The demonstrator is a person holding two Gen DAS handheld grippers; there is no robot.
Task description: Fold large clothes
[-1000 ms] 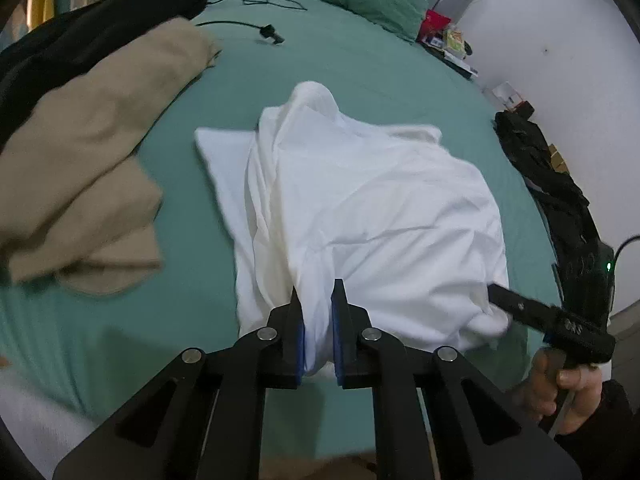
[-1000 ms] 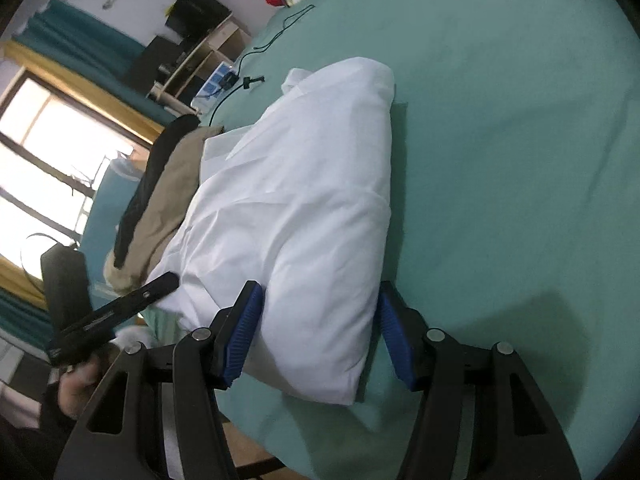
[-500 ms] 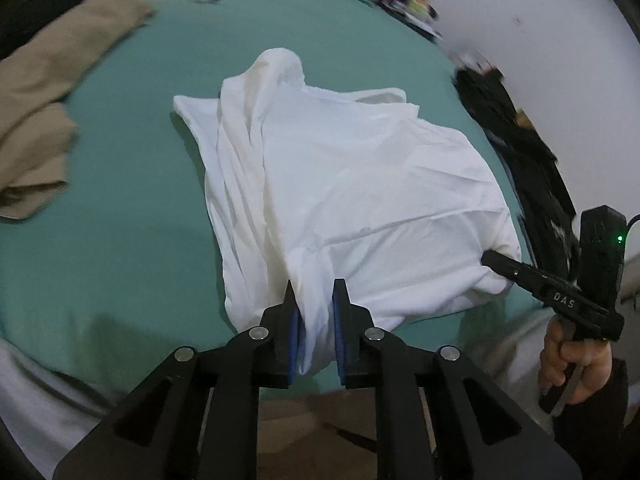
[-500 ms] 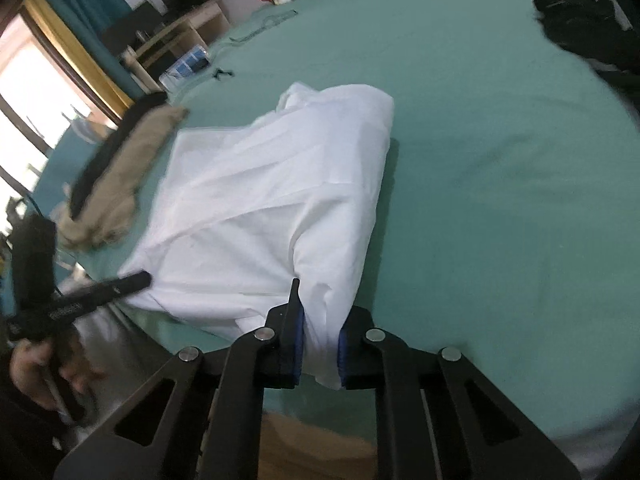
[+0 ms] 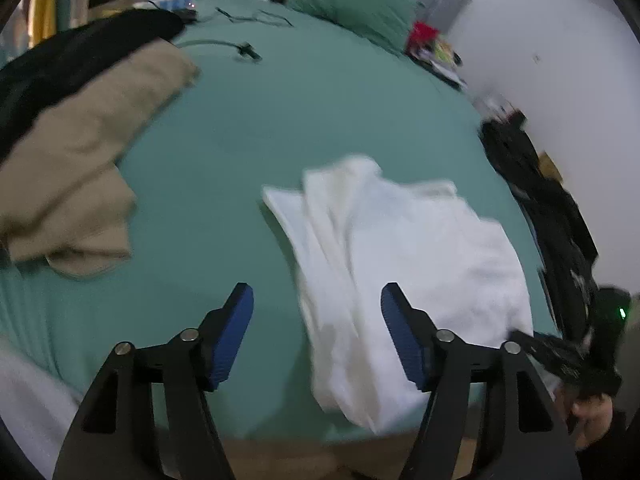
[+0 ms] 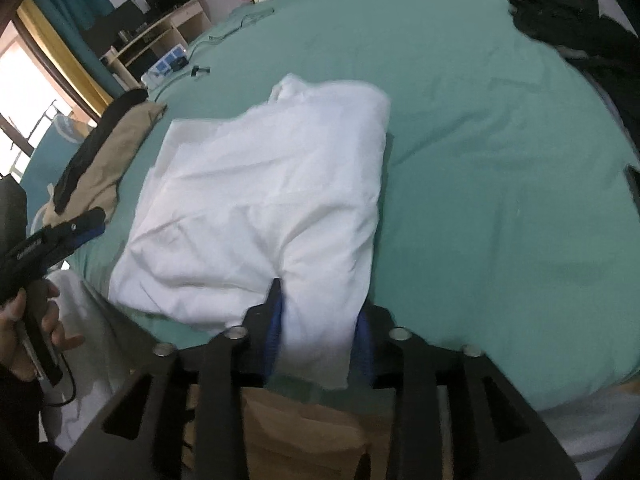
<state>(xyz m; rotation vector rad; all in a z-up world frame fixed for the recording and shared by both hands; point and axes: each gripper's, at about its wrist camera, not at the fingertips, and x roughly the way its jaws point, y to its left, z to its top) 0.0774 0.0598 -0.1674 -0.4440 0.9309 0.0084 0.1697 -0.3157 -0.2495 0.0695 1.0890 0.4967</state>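
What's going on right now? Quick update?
Left gripper opening, jaws wide, off the cloth. Right gripper opening, white garment hem between its pads. Garment part-folded at bed edge. Nothing blocking.

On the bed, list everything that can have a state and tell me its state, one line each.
White garment: partly folded, lying on the green bed, its near edge hanging over the bed's edge.
Left tool: jaws opening wide, pads clear of the cloth.
Right tool: jaws opening, the garment's near edge between its fingers.
Tan garment: folded, lying beside a black garment.
Dark clothes: heaped unfolded at the bed's far side.
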